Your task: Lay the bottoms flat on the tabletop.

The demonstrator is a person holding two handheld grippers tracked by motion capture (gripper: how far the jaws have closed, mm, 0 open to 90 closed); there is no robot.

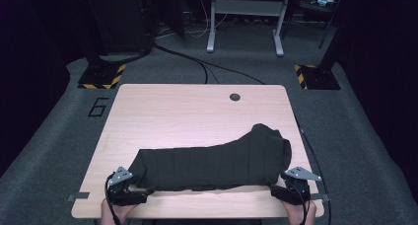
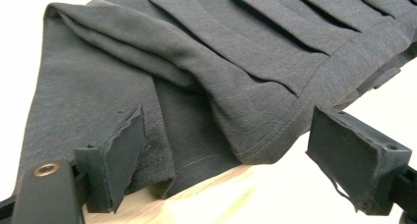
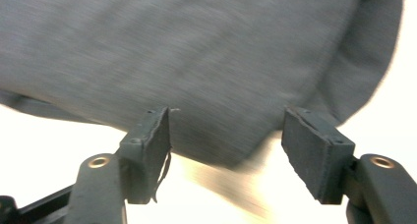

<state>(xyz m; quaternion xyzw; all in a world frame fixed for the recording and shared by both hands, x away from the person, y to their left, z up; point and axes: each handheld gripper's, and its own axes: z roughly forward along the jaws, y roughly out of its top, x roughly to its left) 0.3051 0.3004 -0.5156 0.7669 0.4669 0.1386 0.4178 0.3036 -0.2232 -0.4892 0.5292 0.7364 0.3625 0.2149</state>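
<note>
Pale wooden desk [image 1: 197,111] in a dark room, carrying a dark grey pleated garment [image 1: 217,161] spread across the near half, between the left tongs [image 1: 129,191] and the right tongs [image 1: 287,189]. Both tongs apart and clamped on nothing, the hem just ahead of each pair of pads. Probably light, limp and prone to sagging, so best pinched at the stitched hem by the two near corners.

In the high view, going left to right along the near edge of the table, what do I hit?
Left tongs → dark pleated garment → right tongs, all on the wooden table.
</note>
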